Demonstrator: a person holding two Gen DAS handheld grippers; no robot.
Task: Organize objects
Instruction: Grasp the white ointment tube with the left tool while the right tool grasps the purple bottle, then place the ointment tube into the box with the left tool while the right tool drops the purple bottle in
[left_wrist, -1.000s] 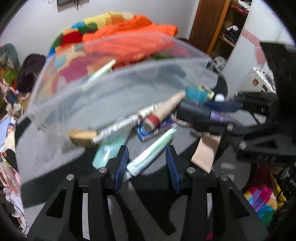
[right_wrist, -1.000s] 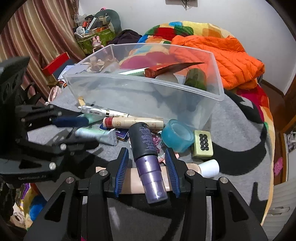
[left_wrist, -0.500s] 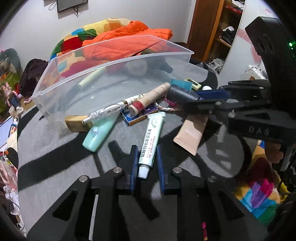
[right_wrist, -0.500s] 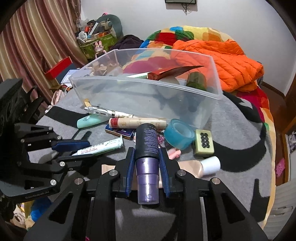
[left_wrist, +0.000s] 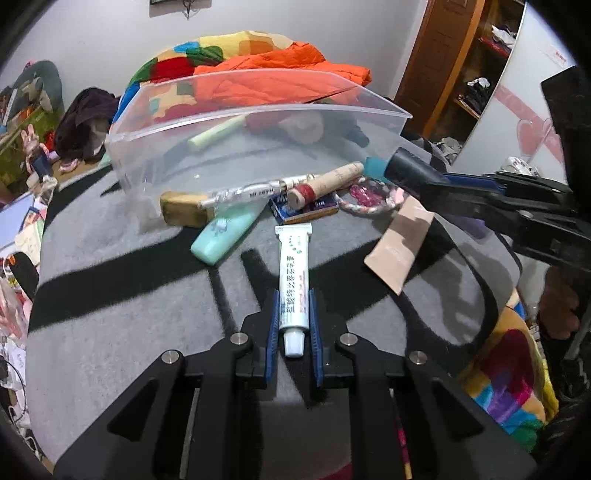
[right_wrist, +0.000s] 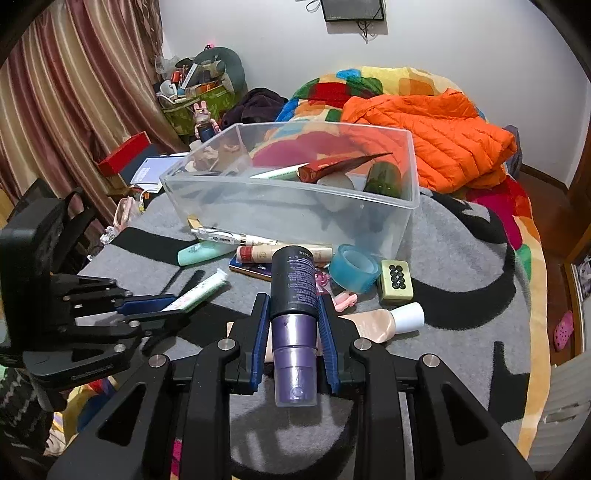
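Left gripper (left_wrist: 293, 325) clamping white tube (left_wrist: 293, 280), right gripper (right_wrist: 293, 325) clamping purple bottle (right_wrist: 294, 317)

A lived-in bedroom at home — a bed (right_wrist: 513, 221) under a patchwork quilt (right_wrist: 332, 88) with an orange puffer jacket (right_wrist: 436, 140) thrown across it, striped curtains (right_wrist: 55, 110) at one side, a wooden door (left_wrist: 432, 62) beside open shelves (left_wrist: 480, 66) of clothes, and a green bag (right_wrist: 199, 99) crammed with odds and ends against the white wall (right_wrist: 277, 37).
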